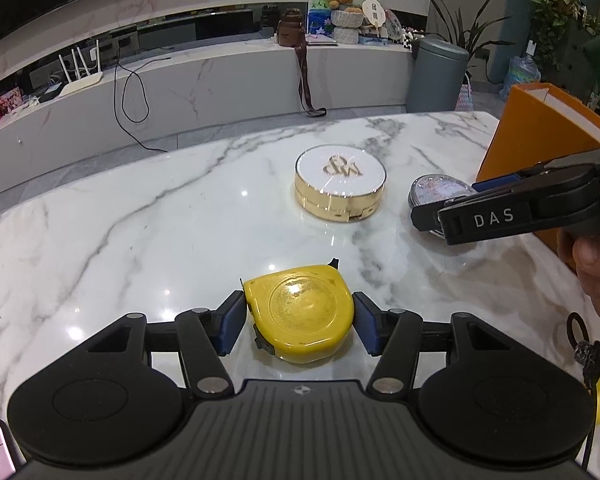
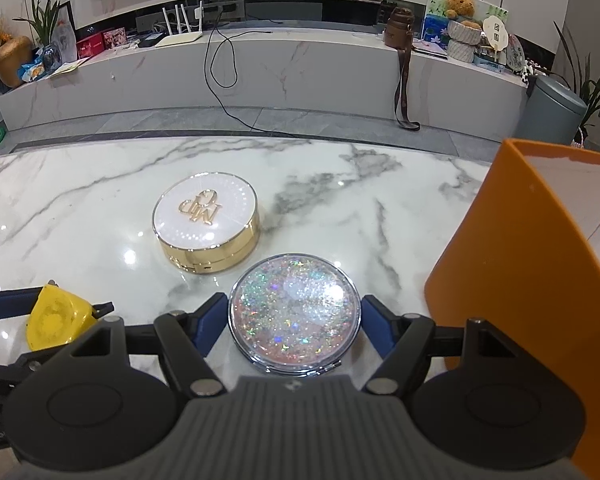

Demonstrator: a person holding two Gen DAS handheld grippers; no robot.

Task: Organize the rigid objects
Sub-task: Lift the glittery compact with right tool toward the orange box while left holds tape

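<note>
Marble bench (image 1: 140, 220): left tongs (image 1: 299, 314) pinch yellow tape measure (image 1: 302, 312) w/ blue pads at both sides; gold compact (image 1: 340, 182) sits mid-bench, untouched; right tongs (image 2: 294, 316) pinch glitter compact (image 2: 294, 314) at its sides, just beside orange box (image 2: 520, 248) at far right.

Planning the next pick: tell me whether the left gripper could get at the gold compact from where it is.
Probably not yet. The left gripper has the yellow tape measure between its pads, apparently gripped. Otherwise the way looks free: bare marble table lies between it and the gold compact.
</note>
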